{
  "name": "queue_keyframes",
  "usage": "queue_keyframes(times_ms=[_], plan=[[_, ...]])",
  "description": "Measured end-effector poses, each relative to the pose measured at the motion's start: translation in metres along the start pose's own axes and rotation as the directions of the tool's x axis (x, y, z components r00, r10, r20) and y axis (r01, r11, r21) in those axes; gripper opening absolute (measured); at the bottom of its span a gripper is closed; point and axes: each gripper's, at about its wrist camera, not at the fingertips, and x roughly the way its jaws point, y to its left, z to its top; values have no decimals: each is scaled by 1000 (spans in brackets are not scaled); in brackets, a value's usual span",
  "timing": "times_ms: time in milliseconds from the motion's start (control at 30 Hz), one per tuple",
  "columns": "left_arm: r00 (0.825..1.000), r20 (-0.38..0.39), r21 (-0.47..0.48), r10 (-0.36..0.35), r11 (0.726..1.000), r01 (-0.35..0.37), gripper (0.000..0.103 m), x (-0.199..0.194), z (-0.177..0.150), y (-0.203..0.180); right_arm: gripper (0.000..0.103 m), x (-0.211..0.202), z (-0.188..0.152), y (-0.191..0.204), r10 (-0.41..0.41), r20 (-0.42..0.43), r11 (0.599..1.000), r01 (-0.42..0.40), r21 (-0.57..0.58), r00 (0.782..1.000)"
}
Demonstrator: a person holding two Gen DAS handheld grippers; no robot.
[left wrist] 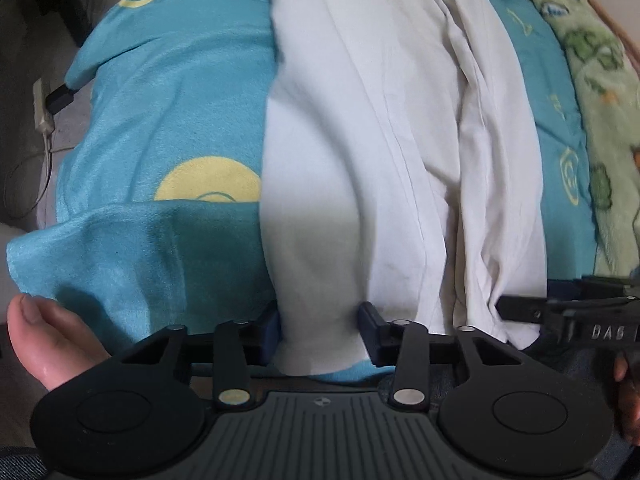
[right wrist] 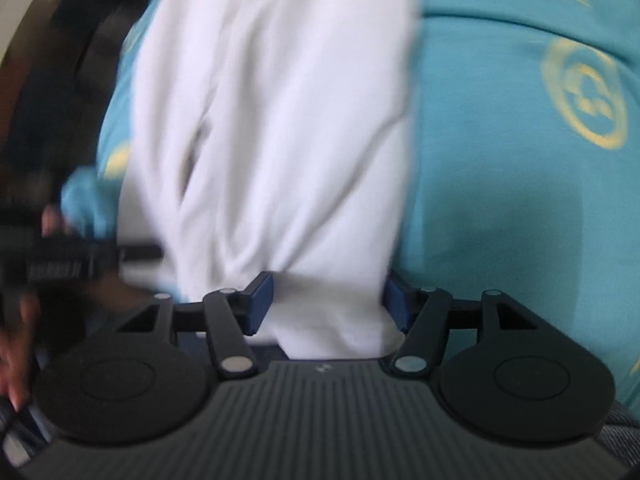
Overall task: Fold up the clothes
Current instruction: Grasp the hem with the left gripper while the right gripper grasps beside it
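A white garment lies lengthwise and creased on a teal blanket with yellow smiley prints. My left gripper is at the garment's near edge, shut on its left corner, and cloth fills the gap between the blue pads. In the right wrist view, which is blurred, my right gripper is shut on the other near corner of the white garment, and folds run in toward it. The two grippers sit side by side, each at the edge of the other's view.
A green patterned fleece lies along the right of the teal blanket. A plug and cable lie on the floor at left. A thumb shows at lower left, and a hand at the far left of the right wrist view.
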Motion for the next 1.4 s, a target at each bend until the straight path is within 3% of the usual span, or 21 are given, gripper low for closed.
queue_keyframes(times_ms=[100, 133, 167, 200, 300, 433, 533, 667, 867, 1167, 1300, 1400], plan=[[1000, 18, 19, -3, 1000, 3, 13, -4, -3, -4, 61, 4, -4, 20, -73, -5, 992, 72, -100, 997], [999, 31, 18, -8, 1000, 7, 11, -6, -4, -5, 59, 3, -5, 22, -88, 9, 991, 89, -99, 996], [999, 49, 18, -14, 1000, 13, 9, -10, -6, -5, 42, 0, -6, 22, -94, 25, 991, 96, -95, 995], [997, 68, 19, -21, 1000, 20, 8, -15, -8, -6, 15, -4, -8, 20, -69, 39, 994, 72, -82, 997], [980, 160, -5, -121, 992, 124, 7, -38, -16, -2, 10, -21, -10, 12, 0, 98, 999, 4, -49, 995], [924, 283, -63, -257, 956, 285, 7, -77, -24, 9, 9, -66, -17, 3, 74, 251, 997, -79, 10, 965], [867, 382, -75, -319, 925, 373, 6, -111, -26, 11, 9, -104, -25, -1, 119, 347, 991, -134, 20, 930], [810, 478, -75, -340, 903, 424, 6, -156, -35, 9, 9, -144, -33, 3, 167, 457, 978, -206, 37, 874], [753, 561, -65, -343, 889, 453, 6, -209, -81, -5, 8, -194, -72, 0, 168, 572, 975, -222, 25, 803], [741, 590, -107, -322, 878, 467, 6, -221, -163, -13, 8, -201, -162, -22, 190, 654, 951, -303, 62, 732], [759, 577, -103, -301, 895, 433, 6, -214, -157, -26, 9, -188, -164, -29, 219, 672, 929, -362, 78, 707], [794, 567, -94, -219, 940, 327, 6, -207, -126, -38, 9, -177, -144, -33, 213, 679, 923, -372, 96, 703]])
